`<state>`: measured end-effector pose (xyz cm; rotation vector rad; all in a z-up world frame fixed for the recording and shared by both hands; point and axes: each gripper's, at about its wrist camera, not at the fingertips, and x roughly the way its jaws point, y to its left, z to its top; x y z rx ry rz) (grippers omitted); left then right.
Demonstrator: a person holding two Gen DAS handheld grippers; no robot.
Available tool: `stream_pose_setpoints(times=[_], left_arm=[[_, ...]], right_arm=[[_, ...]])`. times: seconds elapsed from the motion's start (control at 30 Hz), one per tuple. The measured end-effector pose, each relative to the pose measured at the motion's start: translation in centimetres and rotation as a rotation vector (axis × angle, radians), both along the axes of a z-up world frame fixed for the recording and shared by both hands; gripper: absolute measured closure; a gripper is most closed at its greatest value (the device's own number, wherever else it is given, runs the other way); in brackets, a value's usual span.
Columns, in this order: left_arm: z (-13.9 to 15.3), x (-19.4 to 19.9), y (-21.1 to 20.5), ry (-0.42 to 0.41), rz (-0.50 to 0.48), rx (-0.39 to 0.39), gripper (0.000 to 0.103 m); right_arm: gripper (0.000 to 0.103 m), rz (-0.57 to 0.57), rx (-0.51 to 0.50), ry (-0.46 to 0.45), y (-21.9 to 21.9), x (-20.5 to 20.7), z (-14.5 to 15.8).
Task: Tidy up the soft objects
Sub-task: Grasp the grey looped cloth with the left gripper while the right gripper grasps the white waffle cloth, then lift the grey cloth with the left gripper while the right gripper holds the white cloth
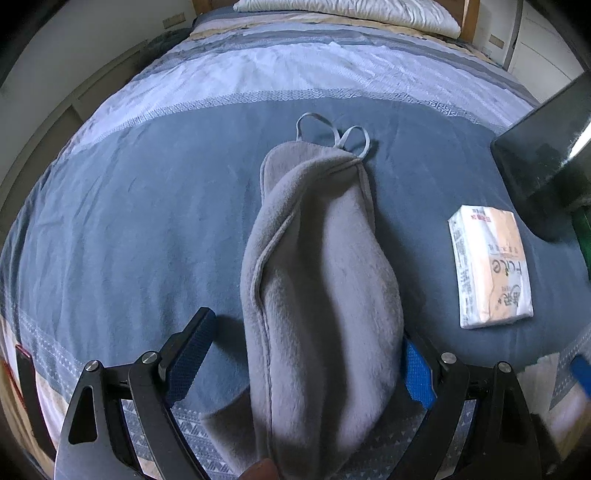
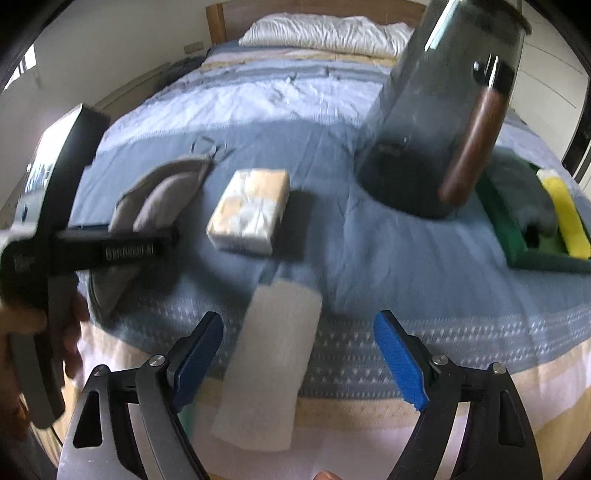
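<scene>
A grey plush pouch (image 1: 317,273) with loop straps lies on the blue bedspread; its near end sits between the open fingers of my left gripper (image 1: 306,354), touching the right pad. It also shows in the right wrist view (image 2: 162,199) at left. A tissue pack (image 1: 487,266) lies to its right, and it shows in the right wrist view (image 2: 251,210) too. My right gripper (image 2: 299,354) is open above a folded white cloth (image 2: 273,362) at the bed's near edge. The left gripper's body (image 2: 48,236) shows at left in the right wrist view.
A dark fabric bin with a brown handle (image 2: 447,110) stands on the bed at right, also visible in the left wrist view (image 1: 546,162). A green tray (image 2: 517,236) holds a grey item and a yellow one. A white pillow (image 2: 325,33) lies at the headboard.
</scene>
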<state>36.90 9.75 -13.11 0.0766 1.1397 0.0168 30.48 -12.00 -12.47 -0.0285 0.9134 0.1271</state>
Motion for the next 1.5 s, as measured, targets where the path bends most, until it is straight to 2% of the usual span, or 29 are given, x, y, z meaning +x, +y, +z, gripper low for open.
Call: stream_pose_setpoints(times=[0.17, 0.23, 0.37, 0.57, 0.7, 0.97, 1.07, 1.13, 1.23, 1.33, 1.5], left_arm=[[0.0, 0.9, -0.2, 0.003, -0.002, 0.016, 0.015], [-0.2, 1.2, -0.4, 0.007, -0.011, 0.024, 0.015], [-0.4, 1.7, -0.3, 0.019, -0.015, 0.022, 0.015], [-0.6, 2.0, -0.5, 0.021, -0.031, 0.031, 0.015], [-0.8, 1.9, -0.4, 0.023, -0.037, 0.019, 0.015], [-0.8, 1.9, -0.4, 0.021, -0.05, 0.025, 0.017], [-0.7, 1.7, -0.6, 0.016, -0.062, 0.015, 0.029], [-0.5, 1.6, -0.8, 0.015, -0.072, 0.011, 0.043], [-0.3, 1.6, -1.3, 0.011, -0.099, 0.014, 0.059], [-0.2, 1.6, -1.7, 0.008, -0.106, 0.011, 0.07], [-0.2, 1.6, -1.6, 0.002, -0.11, 0.004, 0.082]], right_arm=[[0.023, -0.007, 0.011, 0.025, -0.2, 0.1, -0.5], [0.026, -0.006, 0.011, 0.029, -0.2, 0.2, -0.6], [0.039, -0.011, 0.001, 0.044, -0.1, 0.5, -1.1], [0.043, -0.014, -0.003, 0.047, 0.0, 0.8, -1.4], [0.061, -0.003, -0.018, 0.052, 0.2, 0.9, -1.8], [0.084, 0.021, -0.037, 0.048, 0.5, 1.0, -1.9], [0.089, 0.024, -0.042, 0.045, 0.4, 1.0, -1.9], [0.091, 0.029, -0.045, 0.041, 0.4, 0.9, -1.9], [0.092, 0.035, -0.055, 0.032, 0.5, 0.9, -1.9], [0.093, 0.036, -0.055, 0.027, 0.5, 0.8, -1.9], [0.094, 0.04, -0.057, 0.019, 0.6, 0.7, -1.8]])
